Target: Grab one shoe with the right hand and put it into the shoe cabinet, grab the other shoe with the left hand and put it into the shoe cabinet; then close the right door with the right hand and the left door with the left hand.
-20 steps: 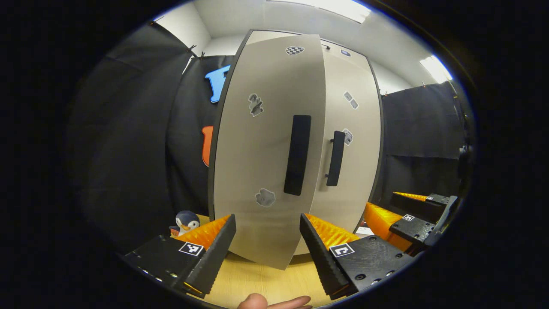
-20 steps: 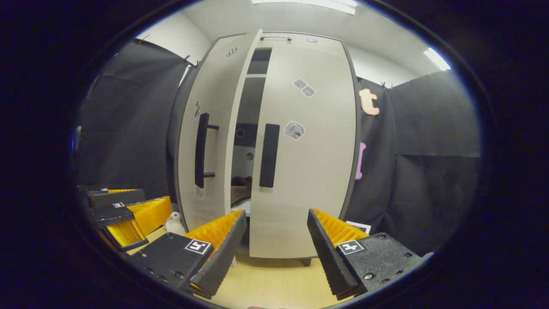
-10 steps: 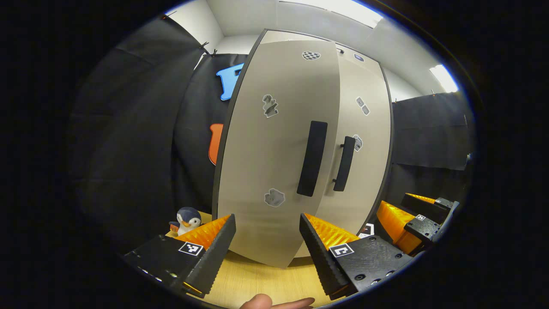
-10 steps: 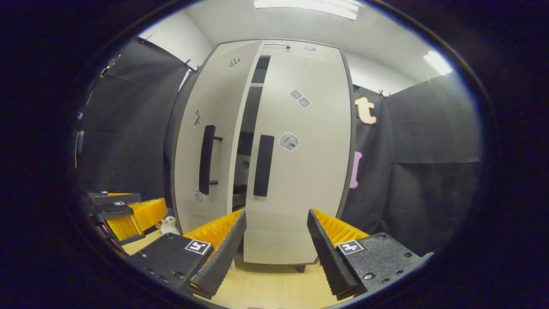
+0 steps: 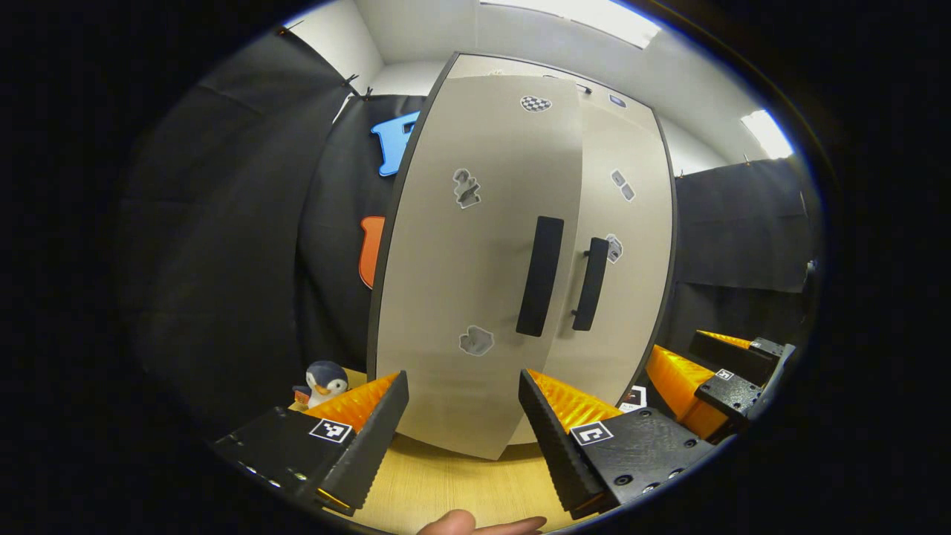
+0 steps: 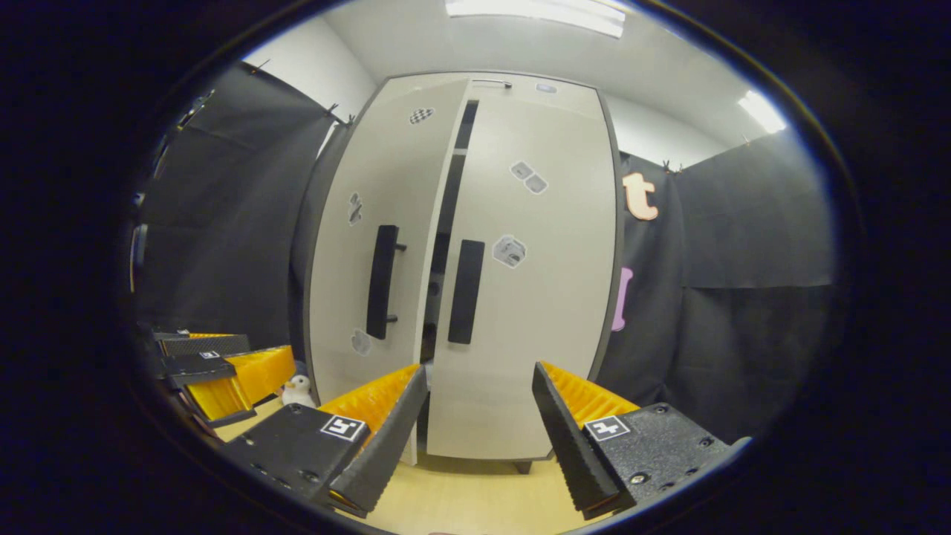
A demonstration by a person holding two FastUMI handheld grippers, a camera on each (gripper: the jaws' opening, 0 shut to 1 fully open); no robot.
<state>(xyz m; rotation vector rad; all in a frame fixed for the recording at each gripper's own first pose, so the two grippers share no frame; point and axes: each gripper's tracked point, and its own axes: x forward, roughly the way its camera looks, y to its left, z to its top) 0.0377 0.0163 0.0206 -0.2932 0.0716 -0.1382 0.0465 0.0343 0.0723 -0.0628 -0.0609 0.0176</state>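
The shoe cabinet [image 6: 520,327] stands in front of both grippers. Its right door [image 6: 535,282] looks shut against the frame. The left door [image 5: 461,282] stands a little ajar, leaving a narrow dark gap [image 6: 444,245] beside its handle [image 6: 383,281]. My left gripper [image 5: 462,438] is open, with the left door's lower edge just beyond its fingers. My right gripper [image 6: 479,438] is open too, low in front of the right door, nothing between its fingers. The left gripper [image 6: 219,371] also appears at the far left of the right gripper view.
A small penguin toy [image 5: 324,380] sits on the wooden floor [image 5: 446,483] left of the cabinet. A thumb [image 5: 475,524] shows at the bottom edge. The right gripper [image 5: 713,386] hangs at the right of the left gripper view. Black cloth walls flank the cabinet.
The left door has swung further toward the cabinet, and the gap between the doors has narrowed, hiding the dark shoe seen inside earlier. Both grippers stay open.
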